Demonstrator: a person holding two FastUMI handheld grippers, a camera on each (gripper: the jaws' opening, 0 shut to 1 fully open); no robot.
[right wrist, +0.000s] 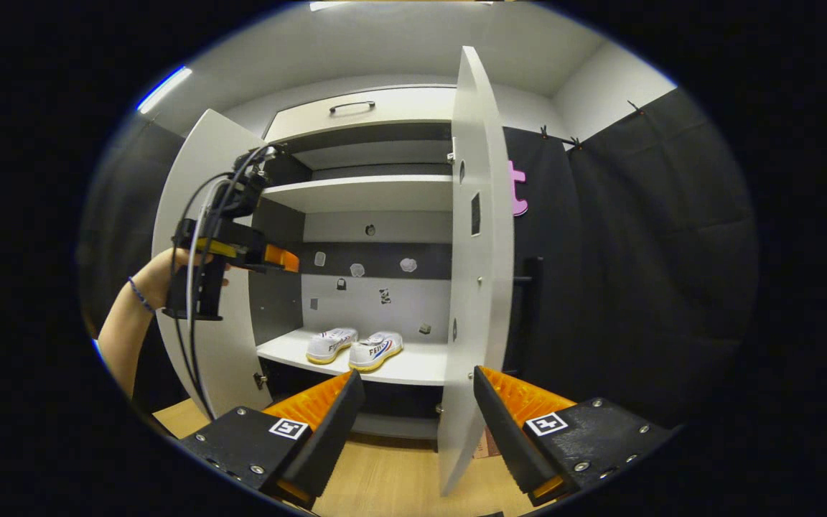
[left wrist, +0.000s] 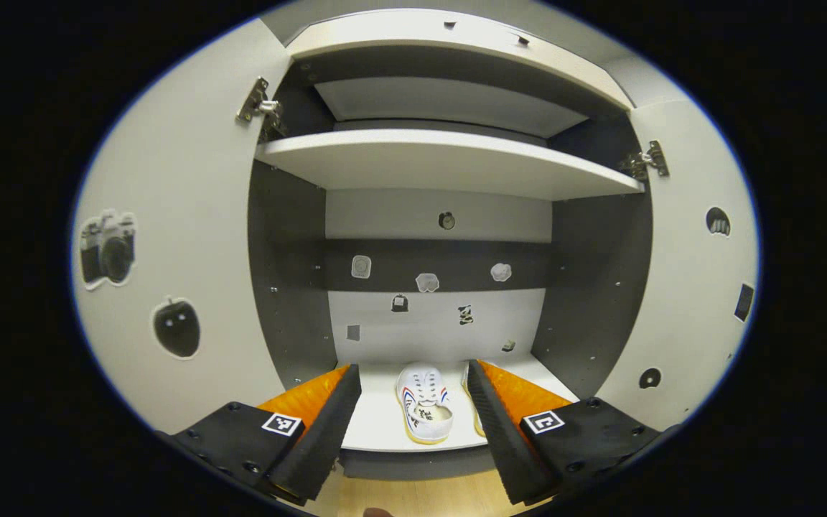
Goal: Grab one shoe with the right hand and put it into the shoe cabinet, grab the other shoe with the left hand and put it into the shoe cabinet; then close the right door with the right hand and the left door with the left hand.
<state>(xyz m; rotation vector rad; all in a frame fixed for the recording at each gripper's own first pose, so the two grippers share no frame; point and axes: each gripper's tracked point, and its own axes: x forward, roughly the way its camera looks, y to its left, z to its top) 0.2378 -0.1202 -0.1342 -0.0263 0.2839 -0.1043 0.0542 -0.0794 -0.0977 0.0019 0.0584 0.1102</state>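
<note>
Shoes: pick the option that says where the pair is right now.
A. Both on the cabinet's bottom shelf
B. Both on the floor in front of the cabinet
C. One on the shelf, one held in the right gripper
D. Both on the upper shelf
A: in the right gripper view the two shoes sit side by side on the bottom shelf of the cabinet, with both doors open and the right gripper empty.

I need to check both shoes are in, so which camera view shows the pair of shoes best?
The right gripper view: both shoes sit side by side, whole, on the cabinet's bottom shelf. In the left gripper view one shoe shows whole between the fingers, while the second is mostly hidden behind one finger.
</note>
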